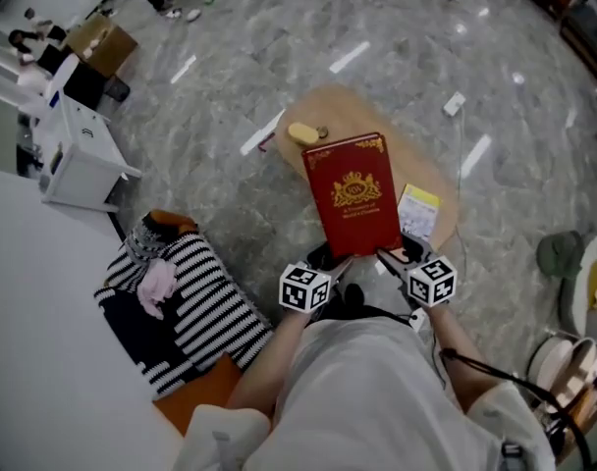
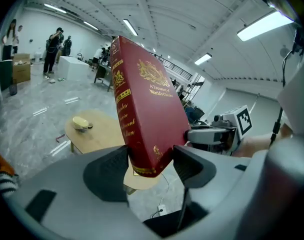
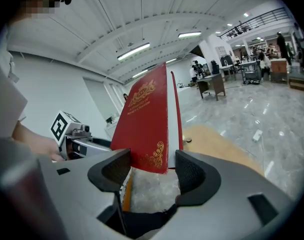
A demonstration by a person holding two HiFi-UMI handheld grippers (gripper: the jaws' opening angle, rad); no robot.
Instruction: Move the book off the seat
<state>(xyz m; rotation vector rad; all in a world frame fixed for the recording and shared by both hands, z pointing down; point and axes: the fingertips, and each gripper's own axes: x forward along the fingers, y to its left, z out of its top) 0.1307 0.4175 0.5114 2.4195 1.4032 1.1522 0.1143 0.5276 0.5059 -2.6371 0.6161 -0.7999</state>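
Marble floor (image 1: 397, 27) and a wooden seat (image 1: 438, 177) are seen beneath the book (image 1: 355, 196) — its near corners are pinched by the left gripper (image 1: 328, 260) and right gripper (image 1: 392, 255); stiff, probably heavy, best held two-handed.

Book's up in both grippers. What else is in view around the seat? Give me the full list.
red hardcover book with gold crest: 1, red, held up over the seat
light wooden oval seat: 1, tan, on the grey marbled floor
yellow oval object: 1, yellow, far end of the seat
yellow-and-white packet: 1, right side of the seat
black-and-white striped fabric: 1, on the floor at left
pink cloth: 1, pink, on the striped fabric
white cabinet: 1, white, far left
cardboard box: 1, brown, top left
small white block: 1, white, on the floor beyond the seat
left gripper: 1, grey, shut on the book's lower corner
right gripper: 1, grey, shut on the other lower corner
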